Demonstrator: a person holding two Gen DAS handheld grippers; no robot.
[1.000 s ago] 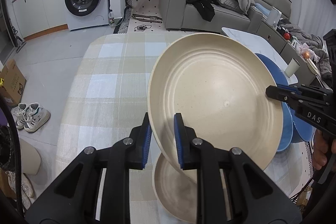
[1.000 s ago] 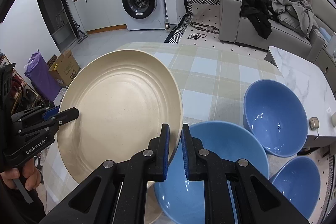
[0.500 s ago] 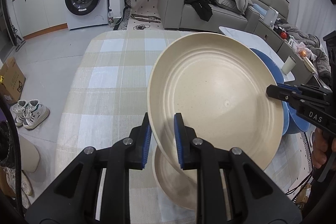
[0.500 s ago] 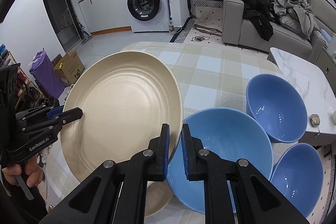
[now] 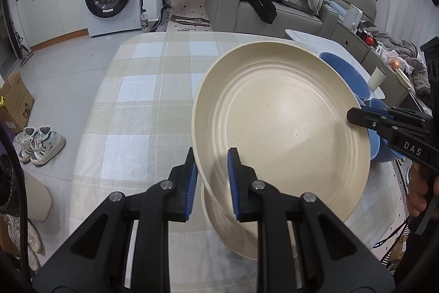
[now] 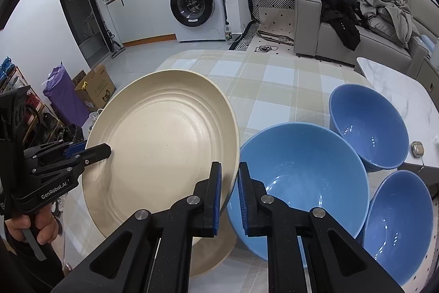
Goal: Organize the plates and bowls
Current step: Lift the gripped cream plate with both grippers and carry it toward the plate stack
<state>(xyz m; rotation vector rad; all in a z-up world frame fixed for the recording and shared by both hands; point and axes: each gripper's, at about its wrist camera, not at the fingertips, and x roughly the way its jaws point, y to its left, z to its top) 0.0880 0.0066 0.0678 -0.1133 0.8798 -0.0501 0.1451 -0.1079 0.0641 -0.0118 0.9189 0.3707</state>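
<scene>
Both grippers hold one large cream plate (image 5: 279,125) (image 6: 162,150) in the air above the checked tablecloth. My left gripper (image 5: 211,158) is shut on its near left rim, and my right gripper (image 6: 230,172) is shut on its opposite rim. Just below the held plate lies a second cream plate (image 5: 233,232) (image 6: 211,257) on the cloth, mostly hidden. Three blue bowls stand to the right: a large one (image 6: 301,183), one behind it (image 6: 370,125) and one at the near right (image 6: 397,227). In the left wrist view the bowls (image 5: 345,73) peek out behind the plate.
The checked tablecloth (image 5: 148,89) stretches bare to the left and far side. A white marble table (image 6: 397,84) adjoins on the right, with a white cup (image 5: 377,77). Beyond are a washing machine (image 6: 194,2), a sofa (image 5: 274,7) with clothes, shoes (image 5: 38,142) and boxes on the floor.
Both grippers have carried the cream plate a little way across the table, sinking slightly. The blue bowls now show more fully beside it in the right wrist view.
</scene>
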